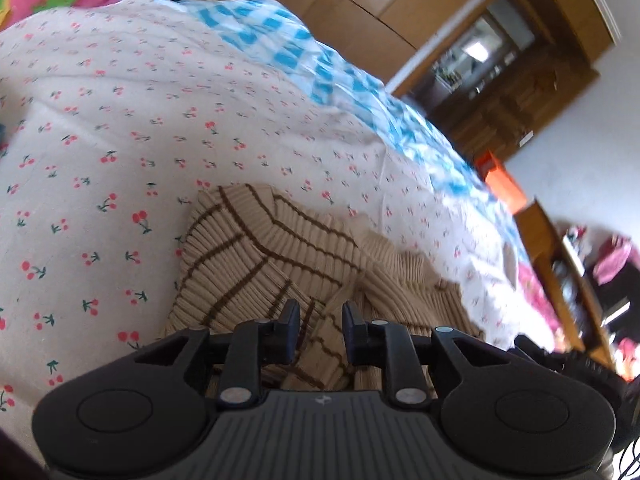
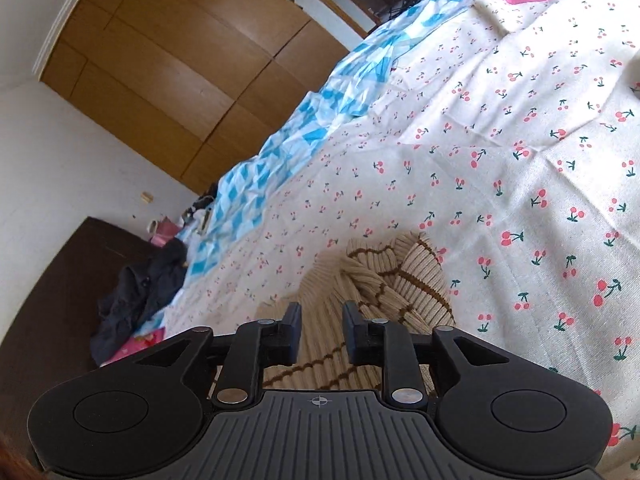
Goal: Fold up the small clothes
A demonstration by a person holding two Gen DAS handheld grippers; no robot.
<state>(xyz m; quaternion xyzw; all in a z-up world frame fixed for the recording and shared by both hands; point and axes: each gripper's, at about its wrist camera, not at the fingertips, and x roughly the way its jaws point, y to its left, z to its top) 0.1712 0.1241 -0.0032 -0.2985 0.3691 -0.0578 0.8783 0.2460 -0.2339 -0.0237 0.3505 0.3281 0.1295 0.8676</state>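
Black fingers of the left gripper (image 1: 320, 330) stand parted at the bottom centre of the left wrist view, with nothing pinched between them; they hover just above a beige ribbed knit garment (image 1: 256, 264) with thin brown stripes. It lies bunched on the cherry-print bedsheet (image 1: 100, 140), reaching from beneath the fingers toward the frame's middle, its striped fold angled up and to the left and a plainer ribbed part spreading to the right. In the right wrist view the right gripper (image 2: 321, 330) is likewise spread apart and empty, poised over the same garment (image 2: 384, 280), whose rumpled mass runs from under the fingers toward the centre right. Both grippers look about equally near the cloth, each over its own end, so the garment's long axis seems to run between them. A blue checked cloth (image 1: 320, 64) lies farther up the bed, well apart. My judgement: the next move needs each gripper to find an edge.
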